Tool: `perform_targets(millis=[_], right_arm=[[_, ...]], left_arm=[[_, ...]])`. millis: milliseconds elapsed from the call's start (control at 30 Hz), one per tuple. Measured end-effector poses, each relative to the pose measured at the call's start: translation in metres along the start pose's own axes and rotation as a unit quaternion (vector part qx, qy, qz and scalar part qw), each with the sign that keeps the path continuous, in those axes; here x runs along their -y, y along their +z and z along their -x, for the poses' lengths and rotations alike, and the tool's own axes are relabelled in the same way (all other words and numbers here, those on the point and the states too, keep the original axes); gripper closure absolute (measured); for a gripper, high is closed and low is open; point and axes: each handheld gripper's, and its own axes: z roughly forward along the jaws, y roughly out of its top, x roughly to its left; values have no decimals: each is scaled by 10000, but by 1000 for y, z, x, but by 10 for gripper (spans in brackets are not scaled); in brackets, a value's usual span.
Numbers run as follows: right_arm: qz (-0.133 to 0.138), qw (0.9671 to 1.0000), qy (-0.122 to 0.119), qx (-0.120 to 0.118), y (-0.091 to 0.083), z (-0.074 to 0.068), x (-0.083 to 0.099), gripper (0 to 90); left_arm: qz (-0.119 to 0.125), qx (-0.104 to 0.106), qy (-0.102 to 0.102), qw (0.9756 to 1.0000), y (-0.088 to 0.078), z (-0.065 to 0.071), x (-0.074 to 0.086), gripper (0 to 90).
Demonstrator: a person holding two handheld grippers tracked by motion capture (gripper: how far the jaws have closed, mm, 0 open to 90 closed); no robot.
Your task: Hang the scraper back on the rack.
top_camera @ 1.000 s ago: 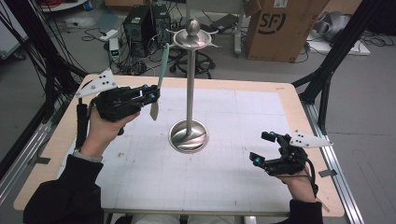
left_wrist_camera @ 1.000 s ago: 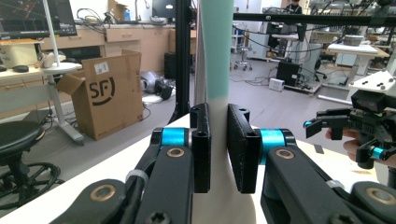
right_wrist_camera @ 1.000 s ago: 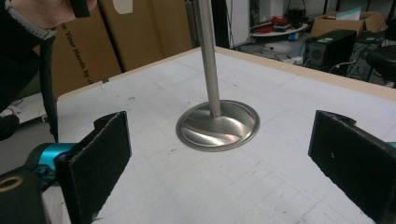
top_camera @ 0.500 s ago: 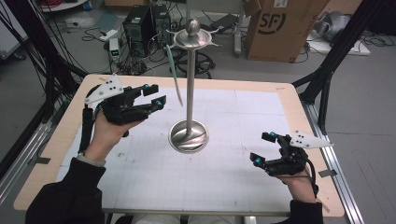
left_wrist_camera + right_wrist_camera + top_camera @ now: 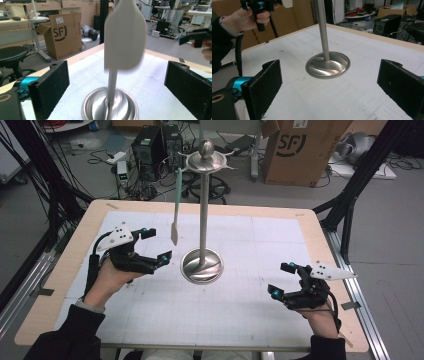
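On the white gridded table (image 5: 150,320), a polished steel stand with a round base (image 5: 202,265) rises to a hooked top, and a pale green, long-handled spatula with a whitish blade (image 5: 175,210) hangs from one hook, free of both tools. A second ago the left gripper (image 5: 152,249) was clamped on that spatula up beside the pole; now its jaws have just been opening and stand wide with nothing between them, and the hand sits lower, just left of the base. In the left gripper view the blade (image 5: 125,37) hangs ahead of the parted pads. Near the right edge the right gripper (image 5: 282,280) rests unchanged, jaws released and empty
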Motion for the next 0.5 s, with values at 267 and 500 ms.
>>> perform_targets(millis=[267, 500], right_arm=[[11, 10000, 57, 53, 2, 3, 5, 45], [114, 9999, 6, 78, 1, 5, 6, 44]], left_arm=[[-7, 17, -5, 10000, -21, -9, 29, 19], [-28, -237, -190, 9995, -44, -24, 53, 19]])
